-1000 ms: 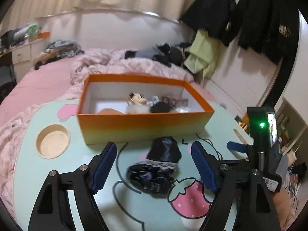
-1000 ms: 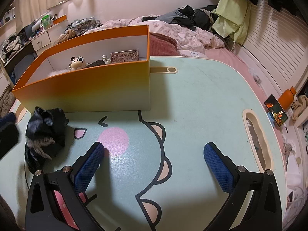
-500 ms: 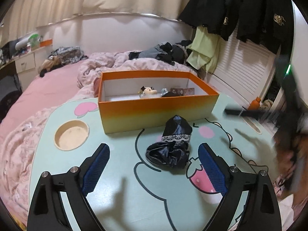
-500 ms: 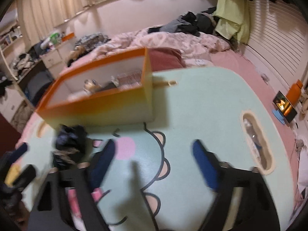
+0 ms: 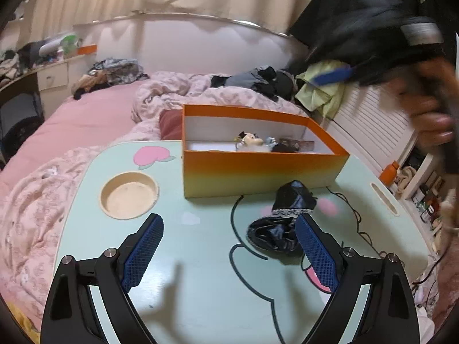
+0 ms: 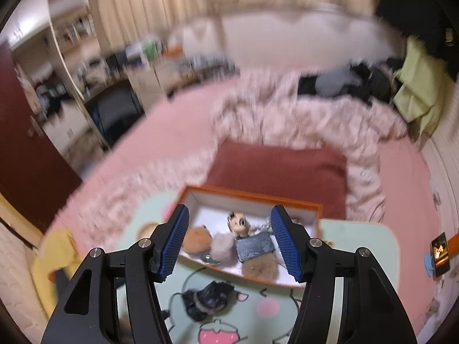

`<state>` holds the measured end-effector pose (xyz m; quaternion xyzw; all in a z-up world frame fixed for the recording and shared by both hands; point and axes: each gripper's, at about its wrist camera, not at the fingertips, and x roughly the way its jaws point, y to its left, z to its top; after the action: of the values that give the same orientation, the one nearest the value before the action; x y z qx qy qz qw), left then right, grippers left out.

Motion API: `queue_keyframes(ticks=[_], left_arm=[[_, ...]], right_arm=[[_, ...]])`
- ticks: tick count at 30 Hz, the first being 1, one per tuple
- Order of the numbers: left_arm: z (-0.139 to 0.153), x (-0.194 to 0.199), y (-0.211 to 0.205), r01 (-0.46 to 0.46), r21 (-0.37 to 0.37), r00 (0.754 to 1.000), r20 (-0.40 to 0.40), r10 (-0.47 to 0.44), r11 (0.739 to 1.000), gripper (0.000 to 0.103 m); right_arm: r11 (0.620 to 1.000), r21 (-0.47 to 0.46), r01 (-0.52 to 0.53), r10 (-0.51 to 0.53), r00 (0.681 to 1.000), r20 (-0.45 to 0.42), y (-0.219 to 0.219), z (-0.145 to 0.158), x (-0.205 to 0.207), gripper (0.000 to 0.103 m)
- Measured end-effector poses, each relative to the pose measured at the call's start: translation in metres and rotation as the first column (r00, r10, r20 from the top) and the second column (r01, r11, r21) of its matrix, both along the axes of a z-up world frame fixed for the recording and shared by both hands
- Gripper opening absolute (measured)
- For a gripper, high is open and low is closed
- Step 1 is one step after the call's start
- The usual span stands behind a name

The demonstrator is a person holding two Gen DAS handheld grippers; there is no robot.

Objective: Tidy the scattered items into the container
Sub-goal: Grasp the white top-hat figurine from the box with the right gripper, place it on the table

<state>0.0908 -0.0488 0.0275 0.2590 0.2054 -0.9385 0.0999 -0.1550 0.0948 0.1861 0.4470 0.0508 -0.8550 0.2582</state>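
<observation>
Hovering left gripper (image 5: 229, 246) wide open, empty; black pouch (image 5: 282, 223) on table (image 5: 200, 301) beside its right pad, in front of box (image 5: 258, 172). Right gripper (image 6: 229, 240) high over box, jaws just narrowing, nothing between. Risk: off-centre closure pinches only slick fabric edge, pouch slips.

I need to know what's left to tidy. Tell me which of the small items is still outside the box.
The black lace-trimmed cloth bundle: it lies on the table in front of the orange box; the others sit inside.
</observation>
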Motion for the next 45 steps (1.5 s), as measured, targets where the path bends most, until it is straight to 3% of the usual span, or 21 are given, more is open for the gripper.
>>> queue_keyframes(ticks=[2, 6, 14, 19, 26, 29, 31, 35, 40, 45], left_arm=[[-0.002, 0.0, -0.003, -0.001, 0.017, 1.0, -0.001, 0.001, 1.0, 0.093], [-0.003, 0.004, -0.009, -0.02, 0.033, 1.0, -0.02, 0.02, 0.999, 0.093], [-0.007, 0.004, -0.014, -0.034, 0.056, 0.999, -0.028, 0.035, 0.998, 0.093], [-0.007, 0.004, -0.016, -0.049, 0.064, 0.998, -0.033, 0.051, 0.997, 0.093], [-0.01, 0.004, -0.018, -0.073, 0.074, 0.997, -0.03, 0.075, 0.995, 0.093], [-0.012, 0.003, -0.02, -0.083, 0.079, 0.996, -0.03, 0.086, 0.993, 0.093], [-0.014, 0.001, -0.021, -0.087, 0.085, 0.996, -0.023, 0.089, 0.993, 0.093], [-0.016, 0.0, -0.021, -0.096, 0.088, 0.995, -0.011, 0.098, 0.991, 0.093], [-0.015, -0.001, -0.017, -0.102, 0.087, 0.994, -0.014, 0.104, 0.991, 0.093], [-0.015, -0.002, -0.014, -0.112, 0.088, 0.993, -0.02, 0.115, 0.99, 0.093]], right_arm=[[0.997, 0.075, 0.016, -0.023, 0.995, 0.098, -0.023, -0.042, -0.03, 0.038], [0.988, 0.155, 0.029, -0.058, 0.982, 0.182, -0.05, -0.094, -0.061, 0.038], [0.974, 0.227, 0.013, -0.07, 0.967, 0.246, -0.054, -0.139, -0.06, 0.037], [0.981, 0.194, 0.016, -0.056, 0.978, 0.2, -0.048, -0.128, -0.049, 0.037], [0.998, 0.057, 0.009, -0.011, 0.999, 0.034, -0.007, -0.045, 0.01, 0.037], [0.999, 0.044, -0.011, 0.012, 0.999, -0.035, 0.017, -0.028, 0.052, 0.037], [0.999, 0.044, -0.018, 0.019, 1.0, -0.022, 0.031, -0.036, 0.074, 0.037], [0.998, 0.057, -0.012, 0.008, 0.998, 0.058, 0.045, -0.079, 0.096, 0.037], [0.995, 0.086, 0.053, -0.062, 0.993, 0.101, 0.049, -0.123, 0.09, 0.037], [0.99, 0.104, 0.091, -0.096, 0.994, 0.044, 0.046, -0.132, 0.093, 0.037]])
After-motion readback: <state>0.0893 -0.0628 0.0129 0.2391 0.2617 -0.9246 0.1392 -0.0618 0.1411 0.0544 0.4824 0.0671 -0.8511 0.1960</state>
